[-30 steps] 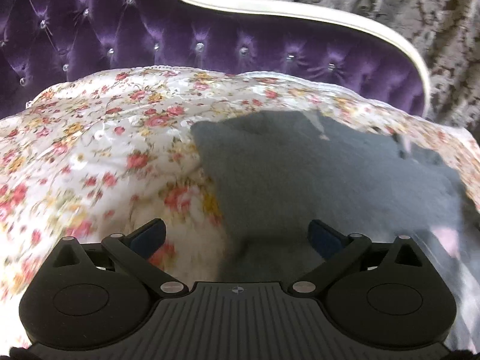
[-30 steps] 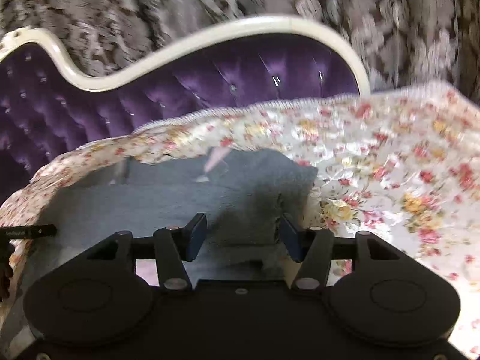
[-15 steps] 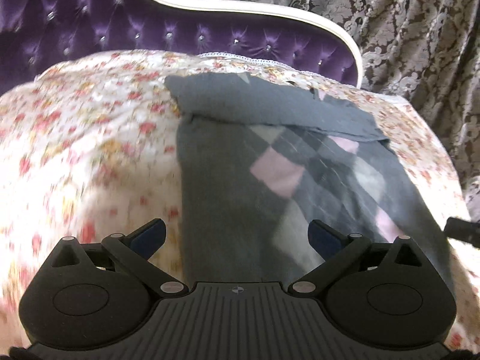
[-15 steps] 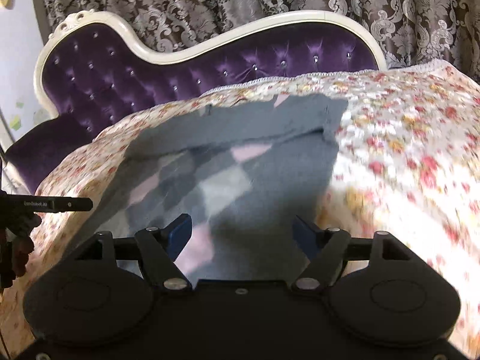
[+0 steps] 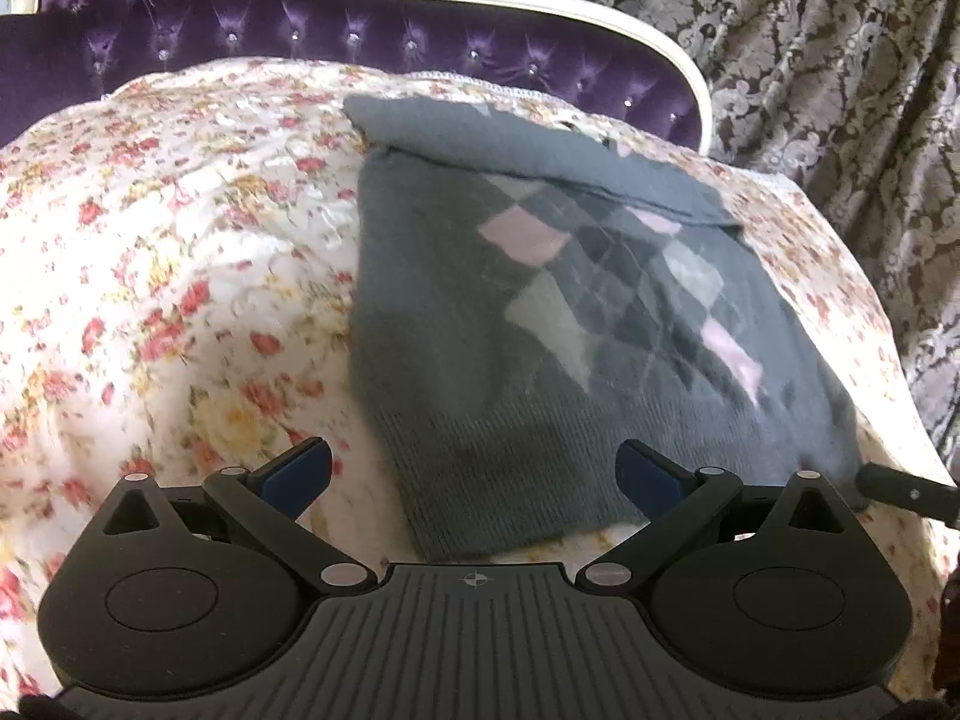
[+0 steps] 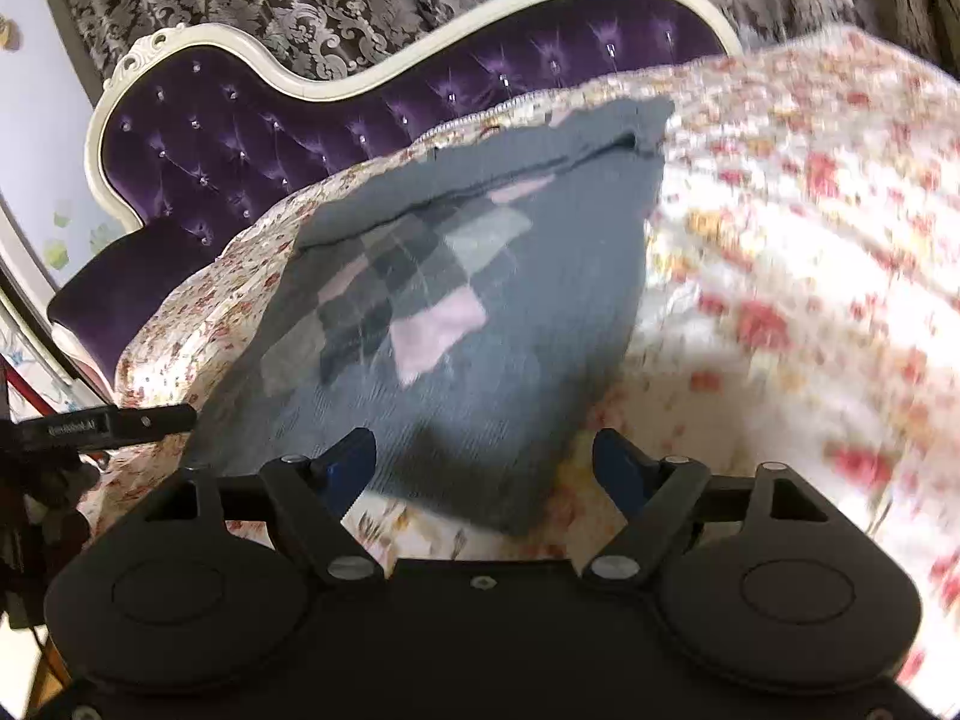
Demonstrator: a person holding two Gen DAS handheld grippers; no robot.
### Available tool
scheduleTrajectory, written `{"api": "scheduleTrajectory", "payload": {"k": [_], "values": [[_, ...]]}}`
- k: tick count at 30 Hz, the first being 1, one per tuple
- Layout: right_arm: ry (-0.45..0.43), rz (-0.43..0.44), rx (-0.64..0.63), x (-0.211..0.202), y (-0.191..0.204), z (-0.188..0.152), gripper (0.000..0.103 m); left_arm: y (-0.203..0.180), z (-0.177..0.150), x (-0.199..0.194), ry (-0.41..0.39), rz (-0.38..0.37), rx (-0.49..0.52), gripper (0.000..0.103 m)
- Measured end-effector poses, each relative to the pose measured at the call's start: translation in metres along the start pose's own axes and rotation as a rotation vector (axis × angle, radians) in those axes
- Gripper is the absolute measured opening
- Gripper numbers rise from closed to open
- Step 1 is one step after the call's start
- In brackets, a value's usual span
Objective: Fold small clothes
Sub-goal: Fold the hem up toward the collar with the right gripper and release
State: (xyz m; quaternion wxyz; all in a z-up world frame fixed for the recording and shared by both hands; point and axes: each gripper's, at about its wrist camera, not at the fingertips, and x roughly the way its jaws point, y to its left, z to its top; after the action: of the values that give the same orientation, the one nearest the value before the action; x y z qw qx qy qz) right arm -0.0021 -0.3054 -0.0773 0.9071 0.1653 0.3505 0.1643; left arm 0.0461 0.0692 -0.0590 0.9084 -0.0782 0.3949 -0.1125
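A small grey knit sweater with pink and grey argyle diamonds (image 5: 540, 330) lies flat on the floral bedspread (image 5: 180, 252), its far end folded over in a grey band. It also shows in the right wrist view (image 6: 468, 312). My left gripper (image 5: 474, 474) is open and empty, above the sweater's near left hem corner. My right gripper (image 6: 483, 462) is open and empty, above the near right hem corner. Neither touches the cloth.
A purple tufted headboard with a white frame (image 5: 420, 18) stands behind the bed. Patterned curtains (image 5: 840, 60) hang beyond it. The bedspread (image 6: 810, 300) slopes away right of the sweater. The other gripper's finger (image 6: 114, 423) shows at the left edge.
Both grippers have pulled back toward the near hem and opened wide. The sweater's far part now lies folded over, and the argyle front shows.
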Motion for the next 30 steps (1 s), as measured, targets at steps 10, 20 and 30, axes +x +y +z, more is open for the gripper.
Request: {"api": "scheduleTrajectory", "payload": {"k": [10, 20, 30], "values": [[-0.006, 0.027, -0.006, 0.008, 0.008, -0.005, 0.095, 0.002, -0.004, 0.014, 0.022, -0.022, -0.032, 0.102], [-0.001, 0.05, -0.001, 0.017, 0.01, -0.004, 0.102, -0.001, 0.004, 0.012, 0.037, -0.12, -0.037, 0.091], [-0.009, 0.089, 0.041, 0.015, 0.005, -0.005, 0.103, -0.002, 0.007, 0.023, 0.05, -0.156, -0.019, 0.091]]}}
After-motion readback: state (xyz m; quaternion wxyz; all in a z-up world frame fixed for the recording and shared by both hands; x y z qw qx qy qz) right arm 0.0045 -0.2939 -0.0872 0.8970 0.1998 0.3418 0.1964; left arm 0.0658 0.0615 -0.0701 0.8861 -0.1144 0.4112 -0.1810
